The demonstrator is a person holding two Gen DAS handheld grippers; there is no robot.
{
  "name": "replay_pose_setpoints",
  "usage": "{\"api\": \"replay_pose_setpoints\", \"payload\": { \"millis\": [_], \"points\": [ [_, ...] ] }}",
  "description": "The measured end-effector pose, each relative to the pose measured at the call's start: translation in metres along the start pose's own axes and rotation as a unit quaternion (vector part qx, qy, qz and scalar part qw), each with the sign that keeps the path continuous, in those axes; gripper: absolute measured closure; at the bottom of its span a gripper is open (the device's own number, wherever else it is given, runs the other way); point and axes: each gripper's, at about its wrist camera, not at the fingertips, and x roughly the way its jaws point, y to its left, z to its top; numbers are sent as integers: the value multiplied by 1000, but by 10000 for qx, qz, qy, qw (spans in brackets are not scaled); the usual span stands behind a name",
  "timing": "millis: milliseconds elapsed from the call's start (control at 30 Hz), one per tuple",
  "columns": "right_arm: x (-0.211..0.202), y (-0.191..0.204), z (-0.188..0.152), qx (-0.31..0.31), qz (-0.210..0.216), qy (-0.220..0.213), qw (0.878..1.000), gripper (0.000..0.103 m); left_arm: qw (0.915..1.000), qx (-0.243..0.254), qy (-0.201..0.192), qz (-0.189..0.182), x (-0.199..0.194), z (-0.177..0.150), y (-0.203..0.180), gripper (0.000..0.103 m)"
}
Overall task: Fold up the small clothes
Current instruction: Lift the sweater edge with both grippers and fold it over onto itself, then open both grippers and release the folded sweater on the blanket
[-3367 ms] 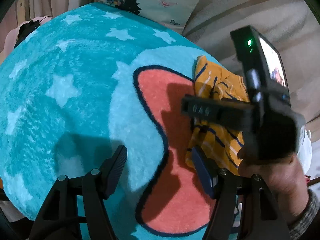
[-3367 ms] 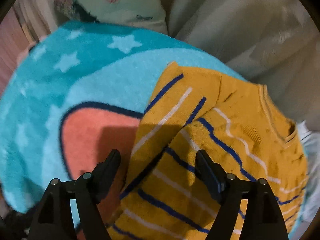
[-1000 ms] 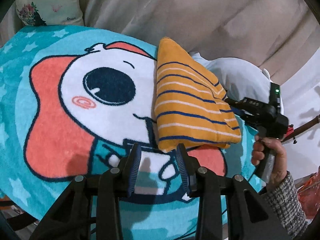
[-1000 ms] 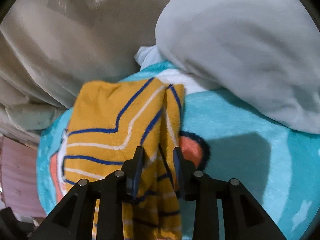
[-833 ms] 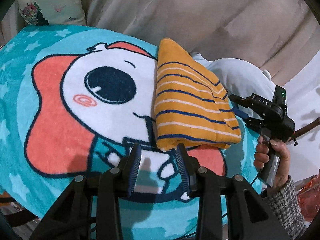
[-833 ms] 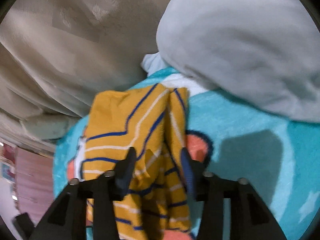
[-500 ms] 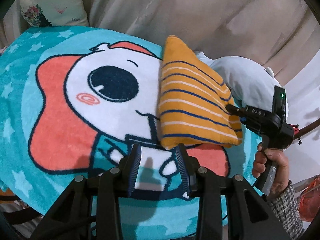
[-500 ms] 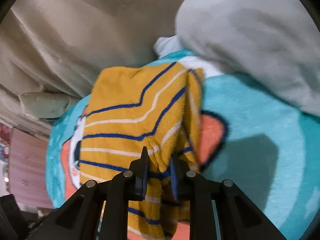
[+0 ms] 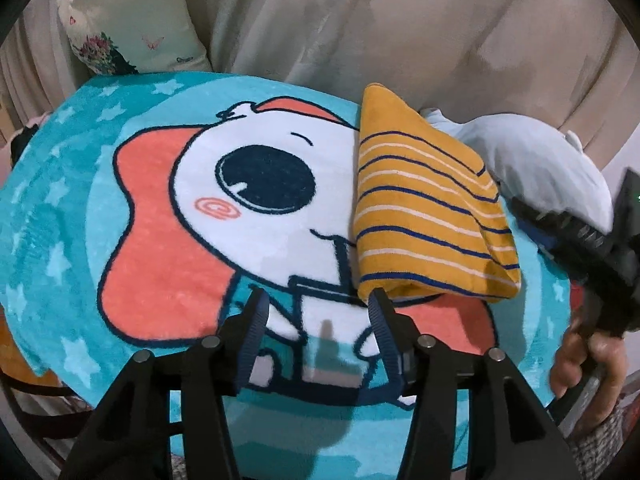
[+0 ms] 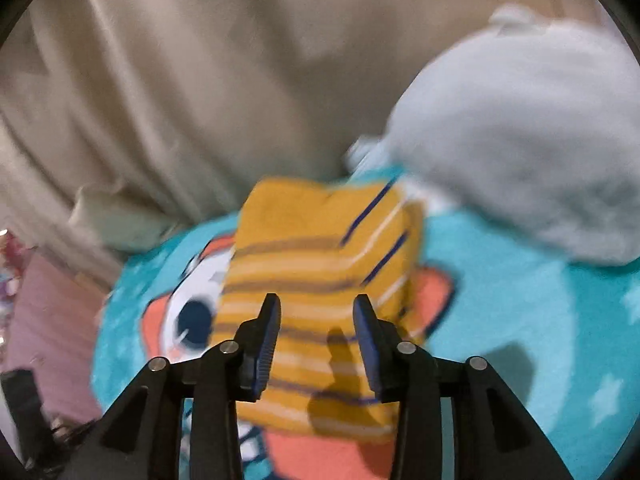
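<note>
A folded yellow sweater (image 9: 424,216) with blue and white stripes lies on the right side of a round turquoise cartoon rug (image 9: 200,216). It also shows, blurred, in the right wrist view (image 10: 320,280). My left gripper (image 9: 316,320) is open and empty above the rug's front, just left of the sweater's near corner. My right gripper (image 10: 316,320) is open and empty, held above the sweater's near edge. In the left wrist view the right gripper (image 9: 576,236) is at the right, held in a hand, beside the sweater.
A pale blue-white bundle of cloth (image 9: 540,168) lies at the rug's right edge, also in the right wrist view (image 10: 520,140). A floral pillow (image 9: 128,32) leans at the back left. Beige draped fabric (image 9: 400,20) is behind the rug.
My right gripper has let go of the sweater, opened and pulled back above it. My left gripper has opened wider. The folded sweater lies still on the rug.
</note>
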Motion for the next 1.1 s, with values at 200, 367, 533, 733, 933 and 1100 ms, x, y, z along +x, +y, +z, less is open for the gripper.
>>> {"api": "replay_pose_setpoints", "payload": {
  "millis": [200, 367, 533, 733, 933, 1100],
  "points": [
    [31, -49, -29, 811, -36, 586, 9950, 67, 9973, 448, -328, 475, -13, -7, -17, 46],
    [-12, -44, -29, 608, -536, 108, 9967, 55, 9940, 670, -558, 653, -23, -11, -32, 40],
    [-34, -41, -45, 497, -597, 74, 9970, 53, 9933, 807, -556, 609, -23, -18, -47, 37],
    [-38, -33, -79, -31, -1123, 380, 9929, 52, 9942, 916, -415, 392, -18, -30, -66, 37],
    [-43, -40, -107, -87, -1273, 657, 9896, 51, 9941, 1034, -236, 215, -13, -47, -82, 37],
    [-52, -40, -116, -116, -1300, 662, 9892, 51, 9931, 1116, -247, 250, -16, -56, -89, 37]
  ]
}}
